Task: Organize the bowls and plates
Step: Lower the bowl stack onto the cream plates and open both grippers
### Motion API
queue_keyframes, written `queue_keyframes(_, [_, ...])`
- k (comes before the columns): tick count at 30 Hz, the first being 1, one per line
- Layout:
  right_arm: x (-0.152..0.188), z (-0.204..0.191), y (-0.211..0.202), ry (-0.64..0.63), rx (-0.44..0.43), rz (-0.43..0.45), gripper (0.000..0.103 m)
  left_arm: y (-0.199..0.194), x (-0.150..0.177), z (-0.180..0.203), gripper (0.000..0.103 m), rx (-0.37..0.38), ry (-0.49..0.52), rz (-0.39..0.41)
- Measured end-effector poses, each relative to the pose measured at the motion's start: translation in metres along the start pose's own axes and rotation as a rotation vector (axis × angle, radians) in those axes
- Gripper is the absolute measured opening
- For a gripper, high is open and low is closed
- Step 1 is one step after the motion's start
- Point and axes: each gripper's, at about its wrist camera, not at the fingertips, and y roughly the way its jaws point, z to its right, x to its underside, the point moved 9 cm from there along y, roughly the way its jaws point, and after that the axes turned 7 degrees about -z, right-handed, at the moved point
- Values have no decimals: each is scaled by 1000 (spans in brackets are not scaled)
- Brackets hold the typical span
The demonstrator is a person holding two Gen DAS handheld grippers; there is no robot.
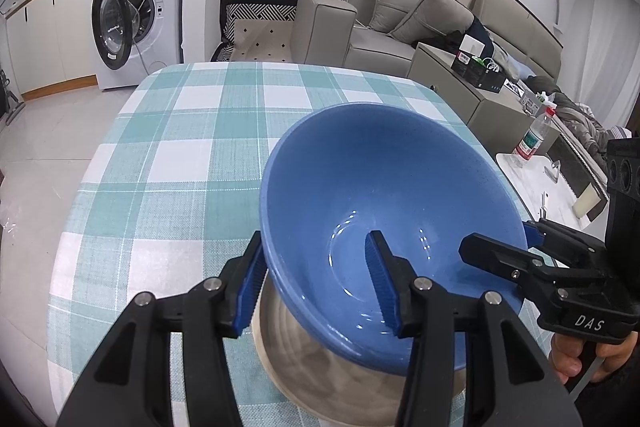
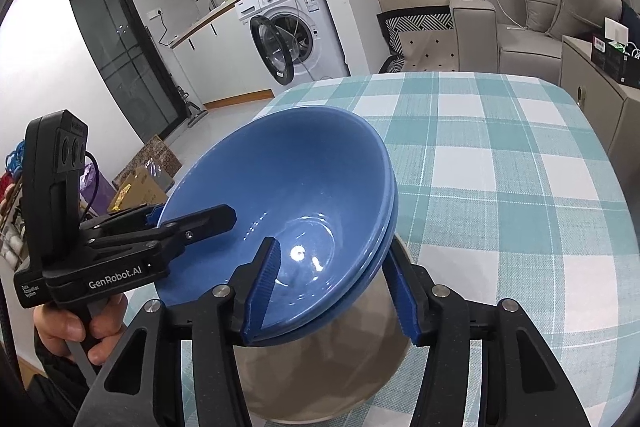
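Left wrist view
My left gripper: its two blue-padded fingers straddle the near left rim of the glossy blue ceramic bowl, one pad outside the wall, one inside. Both pads look to be against the wall, so I read it as pinching the rim.
Blue bowl: tilted, its mouth turned toward me, its far rim raised over the teal-and-white checked tablecloth.
Beneath it: a pale beige dish with brown mottling lies on the cloth, and the bowl's underside sits over it. I cannot tell whether they touch.
My right gripper: it reaches in from the right and straddles the bowl's right rim, one black finger inside, a blue pad just outside.
My right hand: wrapped around that gripper's handle.
Background: a white front-loading washing machine with its door open, and a grey sofa.

Right wrist view
My right gripper: pads on either side of the near right wall of the bowl, pinching it.
Bowl rim: a second blue edge shows just under the first, so this may be two nested bowls.
My left gripper: clamped over the left rim, my left hand on its handle.
Beige dish: directly below the bowl, on the cloth.
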Motion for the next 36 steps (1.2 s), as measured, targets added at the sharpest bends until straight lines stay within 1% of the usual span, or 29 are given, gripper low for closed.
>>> queue_keyframes(1, [0,0,0,-2,2,1,54,-1,0,0,51,3,1,0])
queue_keyframes(3, [-1,0,-3,-9,11,7,55,-2,-1,1,57,14,1,2])
queue_keyframes(5, [-2,1,-5,-15,20,12,60,-1,-1,1,61,6,3,2])
queue_keyframes(6, [-2,2,-5,-17,24,16,65,-1,-1,1,64,1,4,0])
queue_keyframes(7, [-2,3,-6,-21,28,18,68,0,-1,0,65,1,4,0])
queue_keyframes(9, [-3,3,-7,-31,32,22,69,0,-1,-1,65,2,1,1])
queue_keyframes(13, [-3,3,-7,-42,38,25,74,-3,-2,-2,68,6,2,5])
queue_keyframes(15, [-3,2,-6,-48,38,23,76,-5,-3,-3,75,6,-2,13])
queue_keyframes(16, [-3,2,-6,-50,41,22,80,-6,-3,-3,76,4,-4,17])
queue_keyframes(17, [-3,3,-6,-51,45,21,81,-7,-4,-4,76,5,-3,21])
queue_keyframes(20, [-2,3,-5,-50,48,21,84,-8,-4,-3,77,7,1,22])
queue_keyframes(22, [-2,3,-5,-53,50,19,88,-8,-4,-4,82,6,4,24])
queue_keyframes(26, [-2,5,-4,-53,56,17,94,-12,-5,-4,82,-1,13,32])
queue_keyframes(30, [-2,1,-7,-81,54,41,101,-16,-6,-5,82,-20,28,42])
queue_keyframes(36, [-5,0,-12,-93,50,63,102,-22,-8,-6,83,-21,36,64])
